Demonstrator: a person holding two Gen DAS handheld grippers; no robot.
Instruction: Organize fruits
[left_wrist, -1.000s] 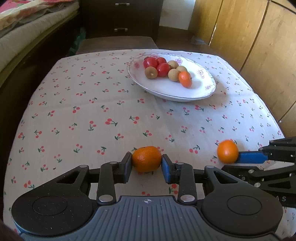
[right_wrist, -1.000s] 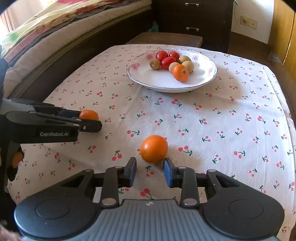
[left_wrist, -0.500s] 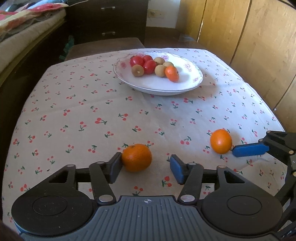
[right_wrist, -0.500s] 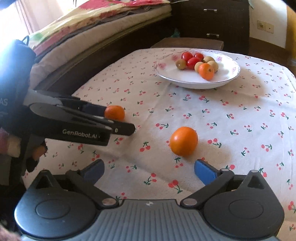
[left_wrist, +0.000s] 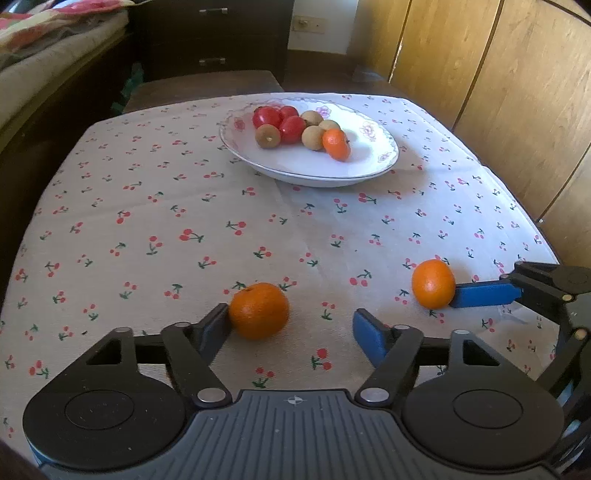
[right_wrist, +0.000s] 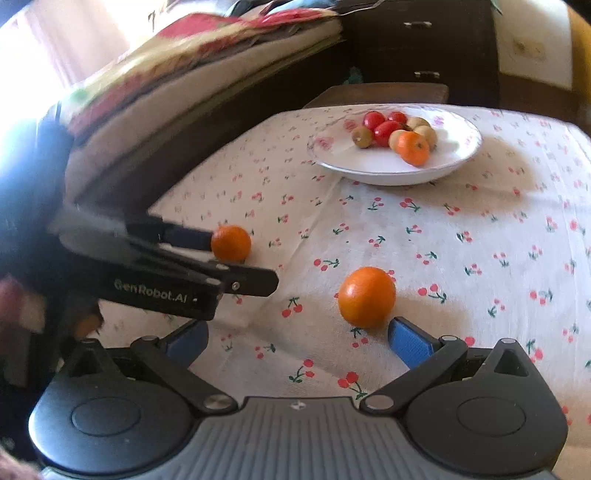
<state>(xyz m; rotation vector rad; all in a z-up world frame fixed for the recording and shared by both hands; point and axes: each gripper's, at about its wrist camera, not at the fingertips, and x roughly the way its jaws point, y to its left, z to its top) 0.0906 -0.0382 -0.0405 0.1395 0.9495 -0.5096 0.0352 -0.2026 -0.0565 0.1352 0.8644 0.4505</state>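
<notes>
Left gripper (left_wrist: 290, 325): fingers opening, orange (left_wrist: 258, 311) between them on surface, touching left finger only. Right gripper (right_wrist: 297, 338): fingers fully open, second orange (right_wrist: 366, 297) beside right finger. Plate (left_wrist: 369, 162) far.

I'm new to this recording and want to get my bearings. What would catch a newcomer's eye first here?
Two bright oranges sit loose on the cherry-print tablecloth: one orange lies between the opening jaws of the left hand-held gripper, against one finger only, and the other orange lies just ahead of the wide-open right hand-held gripper. At the table's far side, a white plate holds red tomatoes, brown round fruits and a small orange.
</notes>
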